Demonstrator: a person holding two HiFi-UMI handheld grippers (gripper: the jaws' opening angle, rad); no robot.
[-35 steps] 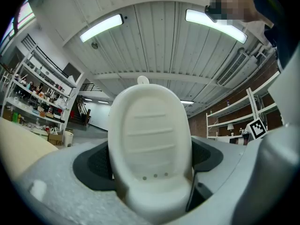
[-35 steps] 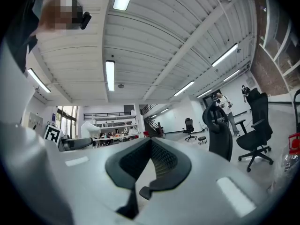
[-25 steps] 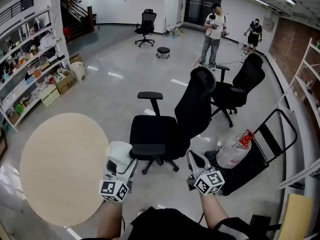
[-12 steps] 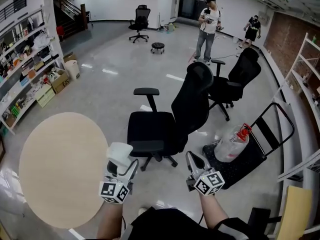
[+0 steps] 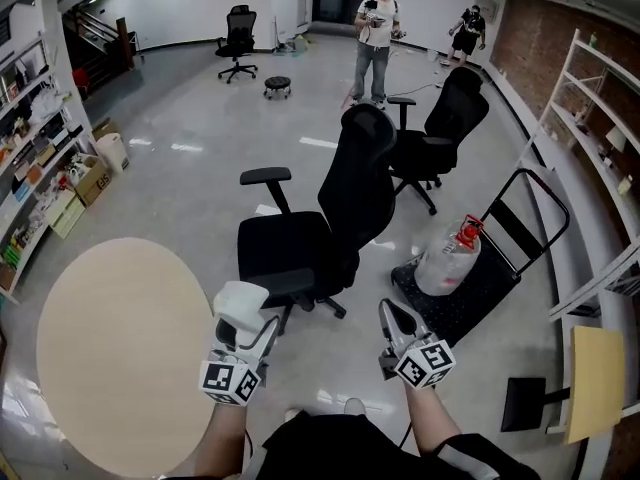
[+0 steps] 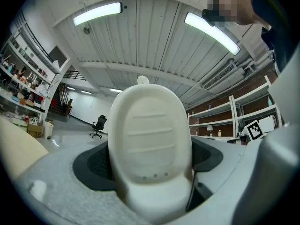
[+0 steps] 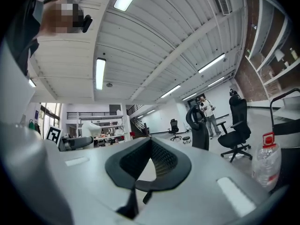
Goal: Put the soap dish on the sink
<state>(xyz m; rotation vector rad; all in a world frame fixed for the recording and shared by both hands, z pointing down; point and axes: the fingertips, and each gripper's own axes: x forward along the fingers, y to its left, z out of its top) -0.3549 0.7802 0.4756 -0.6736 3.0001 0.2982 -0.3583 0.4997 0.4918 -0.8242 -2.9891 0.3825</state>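
Left gripper [image 5: 243,325] jaws are clamped on the soap dish [image 5: 240,302]. The dish is white and oval and stands upright between the jaws, sticking out past the tips. In the left gripper view the soap dish [image 6: 150,149] fills the centre, ribbed face toward the camera, three small holes low on it, dark jaw pads on either side.

Right gripper [image 5: 391,320] jaws are together with nothing between them; the right gripper view shows the dark pads [image 7: 161,161] meeting. Both grippers are held low in front of the person, side by side, apart, over the floor [image 5: 190,168].

A round beige worktop [image 5: 110,348] is at left, its right edge just beside the left gripper and its top bare. A black office chair [image 5: 310,243] stands straight ahead, near both grippers, with a strip of floor between. A second black chair [image 5: 440,133] stands behind it to the right.

A hand cart [image 5: 500,268] at front right carries a big clear water bottle [image 5: 445,258], near the right gripper. Shelving [image 5: 35,158] runs along the left wall and a rack [image 5: 600,118] along the right. There is wide open glossy floor ahead-left. Far back are a third chair [image 5: 237,40], a low stool [image 5: 277,86] and two standing people [image 5: 373,33].
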